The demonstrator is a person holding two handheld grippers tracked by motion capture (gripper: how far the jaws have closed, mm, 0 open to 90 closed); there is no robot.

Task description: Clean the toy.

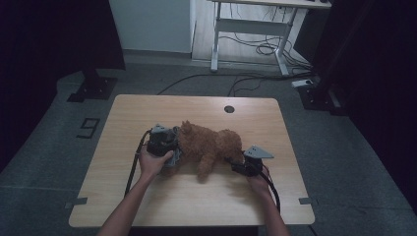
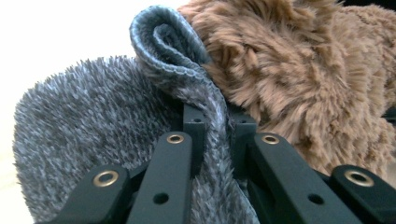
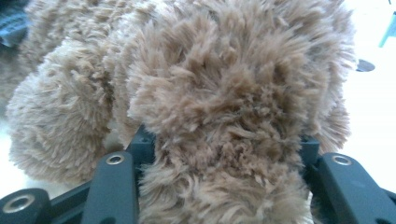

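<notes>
Left gripper (image 2: 215, 126) clamped tight on edge of fuzzy grey knit fabric (image 2: 93, 126), right beside fluffy brown plush toy (image 1: 209, 145) on light wooden table (image 1: 196, 196). Right gripper (image 3: 219, 144) part-open w/ jaws pressed round a plush limb.

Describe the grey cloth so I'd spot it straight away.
Start at the wooden table and find the brown plush toy lying in its middle. At the toy's left end, under the left gripper, is the grey cloth, its folded edge pinched between that gripper's jaws. It is the one grey, short-piled piece against the toy's long brown fur.
</notes>
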